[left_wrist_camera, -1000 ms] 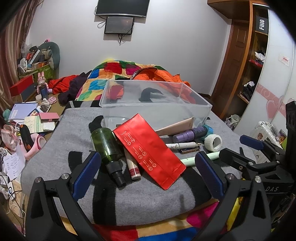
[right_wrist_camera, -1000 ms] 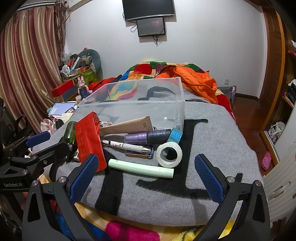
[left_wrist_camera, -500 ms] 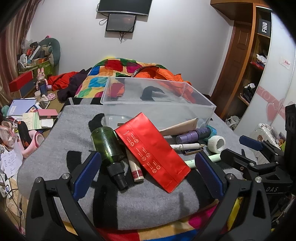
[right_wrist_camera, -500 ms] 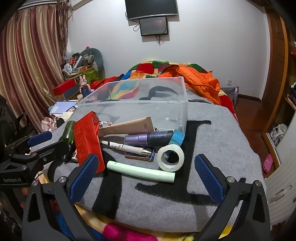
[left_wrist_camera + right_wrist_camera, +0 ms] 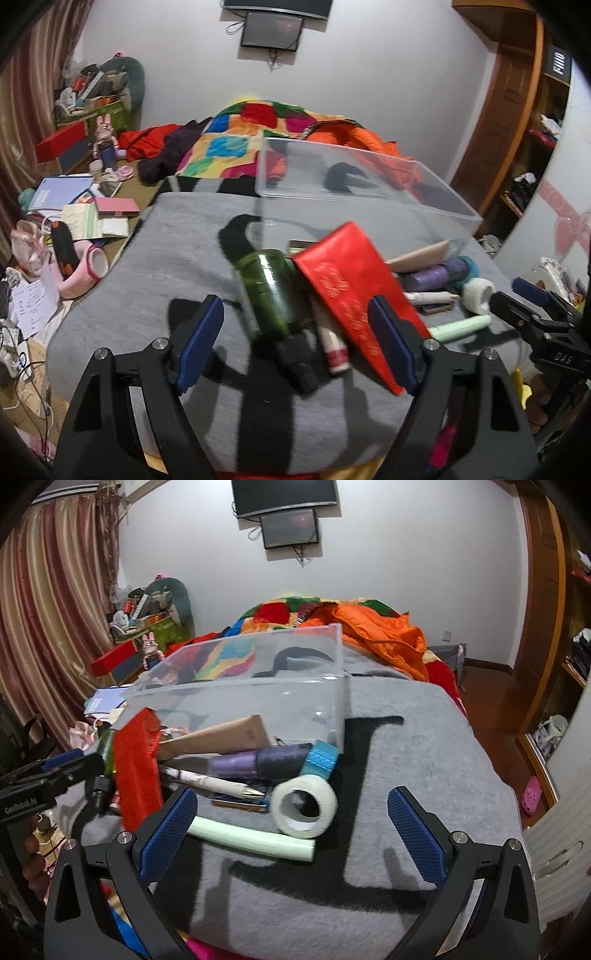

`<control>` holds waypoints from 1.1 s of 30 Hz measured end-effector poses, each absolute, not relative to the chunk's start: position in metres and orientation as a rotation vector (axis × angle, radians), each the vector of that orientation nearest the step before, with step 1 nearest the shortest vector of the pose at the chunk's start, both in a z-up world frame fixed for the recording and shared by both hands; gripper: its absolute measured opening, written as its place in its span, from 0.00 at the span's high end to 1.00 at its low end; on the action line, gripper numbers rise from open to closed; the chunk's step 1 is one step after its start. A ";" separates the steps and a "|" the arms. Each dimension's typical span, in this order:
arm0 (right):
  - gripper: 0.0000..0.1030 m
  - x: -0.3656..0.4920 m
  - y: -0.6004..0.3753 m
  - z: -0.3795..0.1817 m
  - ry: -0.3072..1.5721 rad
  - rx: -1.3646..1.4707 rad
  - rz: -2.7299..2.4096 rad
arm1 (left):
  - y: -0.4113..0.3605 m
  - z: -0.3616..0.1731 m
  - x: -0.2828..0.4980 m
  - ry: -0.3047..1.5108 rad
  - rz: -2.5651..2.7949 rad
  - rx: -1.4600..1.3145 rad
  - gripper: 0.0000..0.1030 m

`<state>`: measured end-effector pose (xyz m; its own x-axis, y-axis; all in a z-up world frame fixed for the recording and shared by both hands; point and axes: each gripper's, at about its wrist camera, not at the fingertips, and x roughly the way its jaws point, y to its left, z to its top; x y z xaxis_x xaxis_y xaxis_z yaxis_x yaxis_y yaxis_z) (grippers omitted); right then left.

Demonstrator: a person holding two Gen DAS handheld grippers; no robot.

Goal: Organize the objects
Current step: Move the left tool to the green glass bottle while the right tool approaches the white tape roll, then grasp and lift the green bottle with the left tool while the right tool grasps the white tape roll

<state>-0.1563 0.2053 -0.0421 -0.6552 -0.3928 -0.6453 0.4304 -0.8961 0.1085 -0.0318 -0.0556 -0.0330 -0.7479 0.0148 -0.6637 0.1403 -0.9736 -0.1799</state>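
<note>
Since the earlier frame the left tongs (image 5: 295, 334) have advanced on the dark green glass spray bottle (image 5: 269, 295) lying just left of the flat red foil pouch (image 5: 354, 291), jaws closing but not yet touching it; the right tongs (image 5: 291, 829) gape over the white tape roll (image 5: 304, 806). The right pad may catch the pouch; the round bottle could roll on the grey blanket (image 5: 155, 295).

Left wrist view looks forward and downward along the left tool (image 5: 295, 341), close over the grey blanket (image 5: 147, 295), toward the far wall. Right wrist view does likewise from further right. Both share the clear bin (image 5: 369, 192) (image 5: 258, 701), the clutter before it, and the wall screen (image 5: 271, 31) (image 5: 290, 528).
</note>
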 end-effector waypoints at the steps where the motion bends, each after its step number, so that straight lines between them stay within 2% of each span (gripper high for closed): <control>1: 0.01 -0.158 0.207 -0.044 0.068 0.967 -2.508 | -0.058 -0.034 -0.033 0.343 -2.844 1.089 0.22; 3: 0.02 -0.163 0.211 -0.047 0.052 0.987 -2.507 | -0.063 -0.037 -0.036 0.359 -2.823 1.098 0.23; 8: 0.20 -0.169 0.209 -0.053 0.040 1.033 -2.477 | -0.073 -0.047 -0.047 0.390 -2.787 1.131 0.24; 15: 0.31 -0.178 0.207 -0.065 0.027 1.097 -2.448 | -0.080 -0.049 -0.056 0.386 -2.781 1.126 0.24; 22: 0.53 -0.180 0.203 -0.073 0.043 1.125 -2.437 | -0.075 -0.056 -0.062 0.373 -2.788 1.152 0.24; 23: 0.57 -0.181 0.203 -0.073 0.045 1.128 -2.437 | -0.074 -0.057 -0.061 0.364 -2.783 1.158 0.26; 26: 0.62 -0.179 0.203 -0.073 0.045 1.121 -2.442 | -0.077 -0.065 -0.063 0.377 -2.755 1.196 0.44; 27: 0.62 -0.179 0.204 -0.073 0.045 1.118 -2.445 | -0.080 -0.068 -0.064 0.404 -2.745 1.211 0.47; 33: 0.63 -0.175 0.205 -0.069 0.048 1.098 -2.469 | -0.085 -0.062 -0.061 0.411 -2.735 1.154 0.50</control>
